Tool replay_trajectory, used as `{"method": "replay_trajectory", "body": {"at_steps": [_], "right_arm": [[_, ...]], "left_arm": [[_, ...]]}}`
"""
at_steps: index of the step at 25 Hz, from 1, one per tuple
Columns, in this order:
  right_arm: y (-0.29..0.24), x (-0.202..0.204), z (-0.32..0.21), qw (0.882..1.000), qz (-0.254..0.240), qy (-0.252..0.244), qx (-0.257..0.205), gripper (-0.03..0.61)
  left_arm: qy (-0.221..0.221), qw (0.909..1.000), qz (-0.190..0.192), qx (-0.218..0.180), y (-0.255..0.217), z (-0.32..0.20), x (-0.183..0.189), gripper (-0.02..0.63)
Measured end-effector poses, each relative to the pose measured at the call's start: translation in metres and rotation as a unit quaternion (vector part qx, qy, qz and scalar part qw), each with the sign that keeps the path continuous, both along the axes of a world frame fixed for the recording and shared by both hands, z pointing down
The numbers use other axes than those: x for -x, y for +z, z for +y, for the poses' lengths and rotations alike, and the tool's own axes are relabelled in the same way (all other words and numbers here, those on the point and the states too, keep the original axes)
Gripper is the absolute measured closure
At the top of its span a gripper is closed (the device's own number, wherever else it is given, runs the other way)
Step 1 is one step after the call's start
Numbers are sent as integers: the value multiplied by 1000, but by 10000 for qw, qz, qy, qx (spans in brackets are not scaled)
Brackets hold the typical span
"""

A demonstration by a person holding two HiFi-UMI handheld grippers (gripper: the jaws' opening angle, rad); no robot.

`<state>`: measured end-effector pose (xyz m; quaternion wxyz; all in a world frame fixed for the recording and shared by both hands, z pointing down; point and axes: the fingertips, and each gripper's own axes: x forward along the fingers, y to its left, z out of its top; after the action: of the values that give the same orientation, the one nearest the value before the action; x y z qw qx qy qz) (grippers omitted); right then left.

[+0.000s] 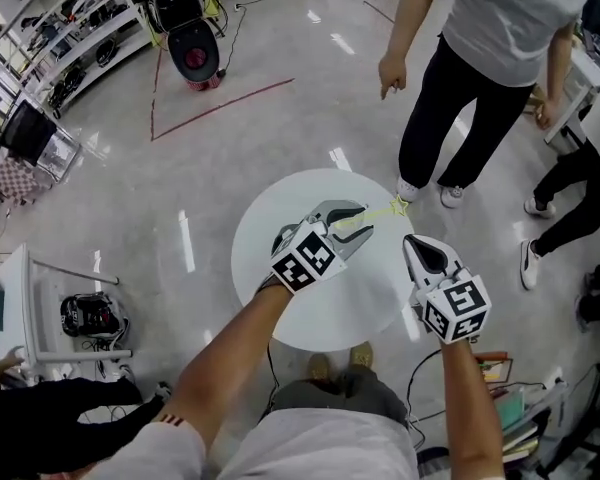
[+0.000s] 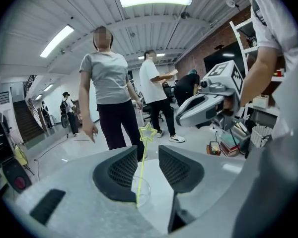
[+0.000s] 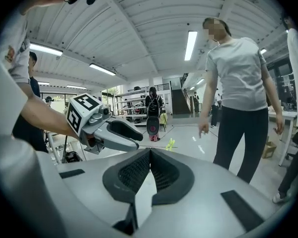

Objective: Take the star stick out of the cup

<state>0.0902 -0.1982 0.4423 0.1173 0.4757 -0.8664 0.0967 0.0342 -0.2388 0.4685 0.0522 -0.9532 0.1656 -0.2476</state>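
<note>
Star stick (image 2: pixel 142 163) leans in the clear cup (image 2: pixel 148 193) on the round white table (image 1: pixel 280 303). It passes between your left gripper's (image 2: pixel 148 151) parted jaws, unpinched. Likely light, thin, slick and bendy, so pinch the shaft mid-length, below the star. Right gripper (image 3: pixel 150 153) closed, empty.

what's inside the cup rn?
The star stick stands in the clear cup and rises between the open jaws of the left gripper. The gripper covers the cup's base and near side, so any other contents can't be seen.
</note>
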Motion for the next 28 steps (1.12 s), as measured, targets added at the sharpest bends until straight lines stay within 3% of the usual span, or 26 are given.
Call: {"method": "replay_trajectory", "body": {"at_steps": [7, 15, 19, 28], "right_arm": [[23, -12, -2, 9997, -80, -55, 211, 568], [40, -16, 1, 9992, -76, -137, 356, 568], [45, -23, 0, 9990, -109, -128, 416, 568], [53, -23, -2, 9986, -138, -184, 482, 568]], "left_arm": [[280, 9960, -841, 113, 49, -16, -24, 451], [398, 9903, -1320, 195, 80, -30, -37, 448], [405, 9876, -1501, 221, 92, -35, -41, 453], [271, 9885, -1486, 90, 93, -45, -41, 552]]}}
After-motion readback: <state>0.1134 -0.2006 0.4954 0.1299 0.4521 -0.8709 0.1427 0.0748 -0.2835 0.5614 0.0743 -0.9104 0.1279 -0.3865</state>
